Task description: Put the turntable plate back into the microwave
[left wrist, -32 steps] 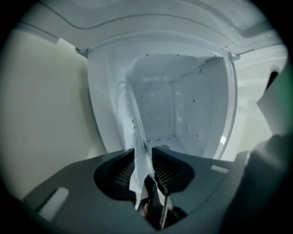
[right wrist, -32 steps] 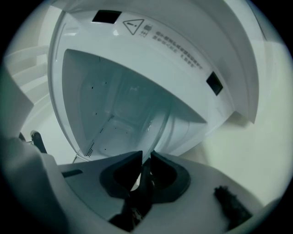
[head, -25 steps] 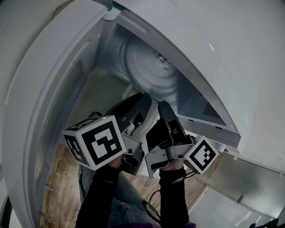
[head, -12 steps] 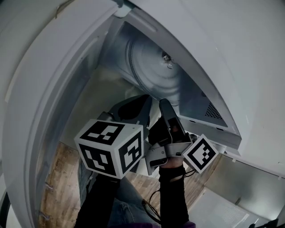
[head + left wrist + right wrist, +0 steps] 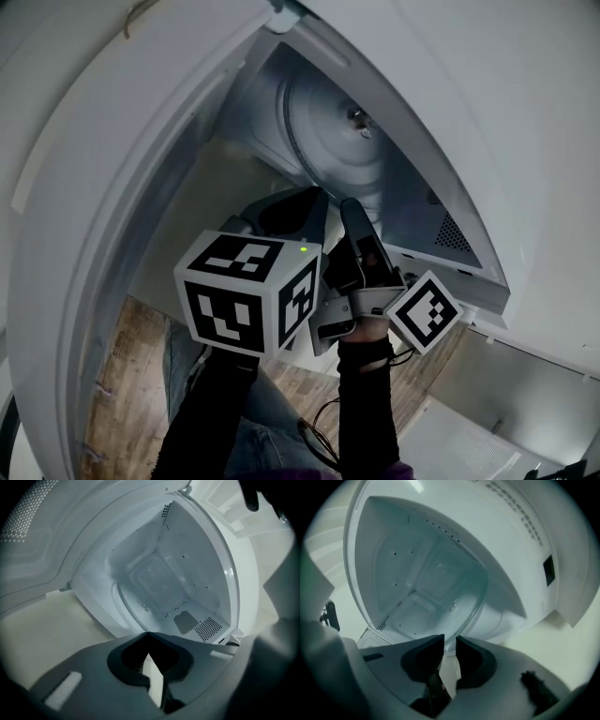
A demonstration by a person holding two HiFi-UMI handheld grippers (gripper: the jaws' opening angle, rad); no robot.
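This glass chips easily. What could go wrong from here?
The right gripper, jaws just opening, nothing gripped between them, has its tips at the front rim of the turntable plate; pulling back crookedly could snag the glass. Whether the plate is seated isn't visible; unseated, it may wobble.

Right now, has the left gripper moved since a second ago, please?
Yes. The left gripper rolled; its marker cube swung right, away from the microwave door.
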